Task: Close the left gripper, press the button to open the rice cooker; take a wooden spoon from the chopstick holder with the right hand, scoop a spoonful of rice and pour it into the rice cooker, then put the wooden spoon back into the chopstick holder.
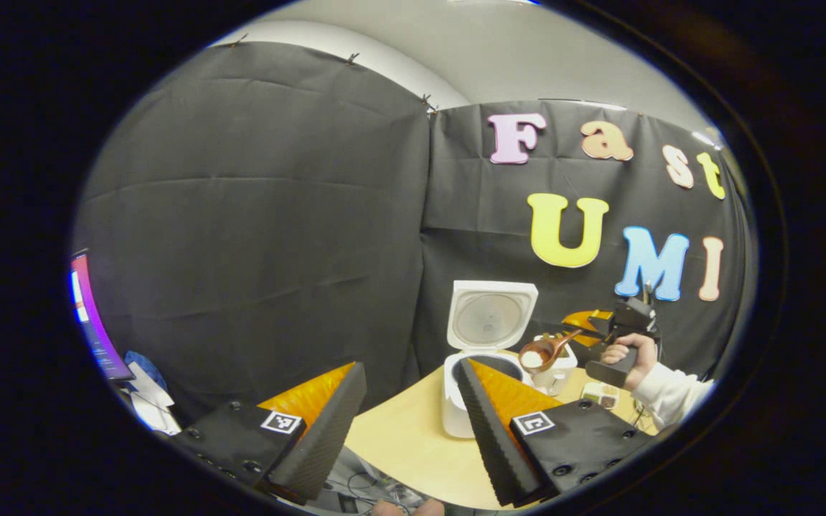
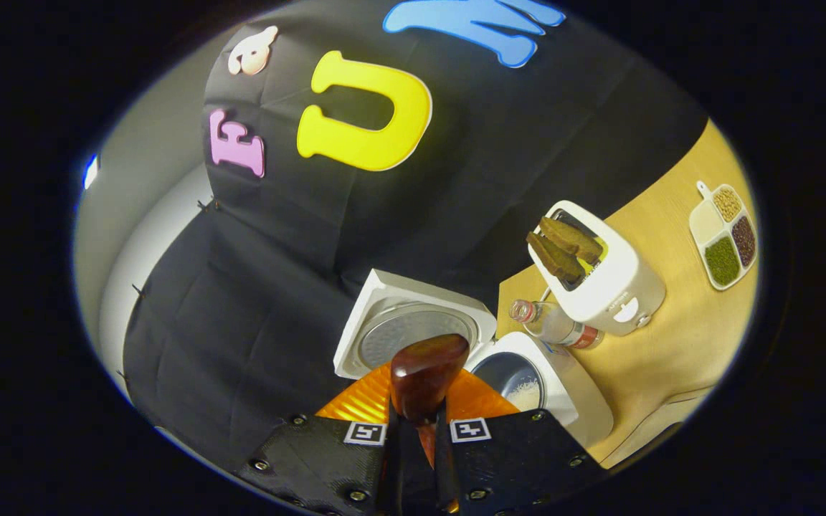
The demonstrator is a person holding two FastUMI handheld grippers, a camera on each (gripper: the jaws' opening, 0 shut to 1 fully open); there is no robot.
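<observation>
The white rice cooker (image 1: 457, 408) stands on the wooden table with its lid (image 1: 488, 315) swung up. My left gripper (image 1: 411, 367) is open and holds nothing, a short way in front of the cooker. A hand holds my right gripper (image 1: 576, 331) to the right of the cooker, shut on the wooden spoon (image 1: 538, 355), whose bowl carries white rice above the pot's right rim. In the right gripper view, my right gripper (image 2: 416, 423) clamps the spoon (image 2: 427, 369) by its handle, above the open pot (image 2: 513, 380), which has some rice inside. The white chopstick holder (image 2: 610, 279) holds wooden utensils.
A small bottle (image 2: 553, 324) lies between the cooker and the holder. A divided tray of grains (image 2: 725, 233) sits farther along the table (image 2: 671, 344). A lit screen (image 1: 90, 319) and some papers (image 1: 144, 394) are at the far left, off the table.
</observation>
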